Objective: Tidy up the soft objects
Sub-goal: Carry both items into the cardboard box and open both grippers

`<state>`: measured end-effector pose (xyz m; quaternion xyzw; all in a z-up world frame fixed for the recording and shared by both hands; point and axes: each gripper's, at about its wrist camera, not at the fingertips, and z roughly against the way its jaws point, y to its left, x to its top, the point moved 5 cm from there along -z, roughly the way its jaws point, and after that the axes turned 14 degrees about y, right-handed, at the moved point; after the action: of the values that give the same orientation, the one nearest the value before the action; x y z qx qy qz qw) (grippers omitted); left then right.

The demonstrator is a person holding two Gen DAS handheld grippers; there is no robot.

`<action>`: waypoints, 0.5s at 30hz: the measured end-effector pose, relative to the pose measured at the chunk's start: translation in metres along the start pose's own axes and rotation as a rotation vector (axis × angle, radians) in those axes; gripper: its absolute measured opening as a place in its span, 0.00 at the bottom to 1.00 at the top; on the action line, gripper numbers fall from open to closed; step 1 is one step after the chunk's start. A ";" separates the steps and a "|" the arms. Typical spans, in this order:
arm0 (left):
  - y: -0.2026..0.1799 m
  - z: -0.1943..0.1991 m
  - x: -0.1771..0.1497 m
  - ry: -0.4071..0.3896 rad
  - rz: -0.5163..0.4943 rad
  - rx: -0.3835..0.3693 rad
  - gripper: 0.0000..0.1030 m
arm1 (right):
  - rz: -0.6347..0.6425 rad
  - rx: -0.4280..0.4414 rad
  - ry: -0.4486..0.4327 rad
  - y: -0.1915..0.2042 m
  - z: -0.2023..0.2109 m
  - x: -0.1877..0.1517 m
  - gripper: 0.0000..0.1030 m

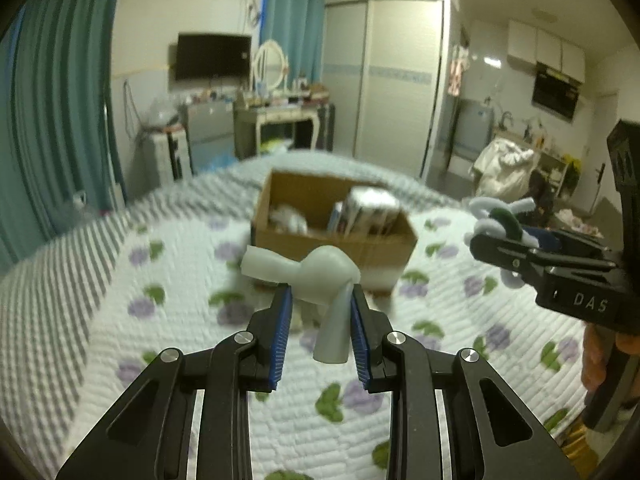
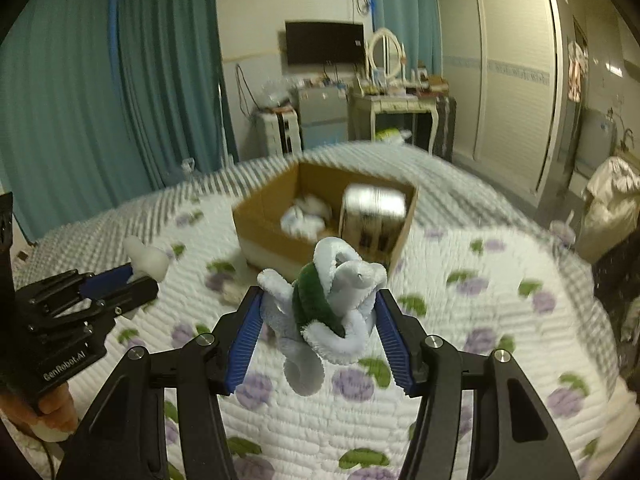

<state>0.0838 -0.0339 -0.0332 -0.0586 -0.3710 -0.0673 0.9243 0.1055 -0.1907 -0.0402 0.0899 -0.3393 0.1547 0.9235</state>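
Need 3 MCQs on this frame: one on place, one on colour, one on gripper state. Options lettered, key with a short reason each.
1. Where is the cardboard box?
A. on the quilted bed
B. on the floor
C. on the dresser

2. What colour band wraps the fuzzy white toy?
A. red
B. dark green
C. yellow

3. What is the left gripper doing?
A. hanging open with nothing in it
B. resting inside the box
C. shut on the pale rubbery toy

Key:
1 A, the box sits on the flower-print quilt.
2 B, a dark green strip crosses the white plush held in the right gripper.
3 C, both blue pads press the pale toy's sides above the bed.
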 end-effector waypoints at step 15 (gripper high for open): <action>0.002 -0.050 0.115 -0.064 -0.051 0.058 0.26 | 0.056 0.041 -0.121 -0.007 0.001 0.137 0.55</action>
<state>0.2002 -0.0495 0.0106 -0.0243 -0.4037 -0.0779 0.9113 0.2060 -0.1664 0.0492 0.1086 -0.3934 0.1818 0.8947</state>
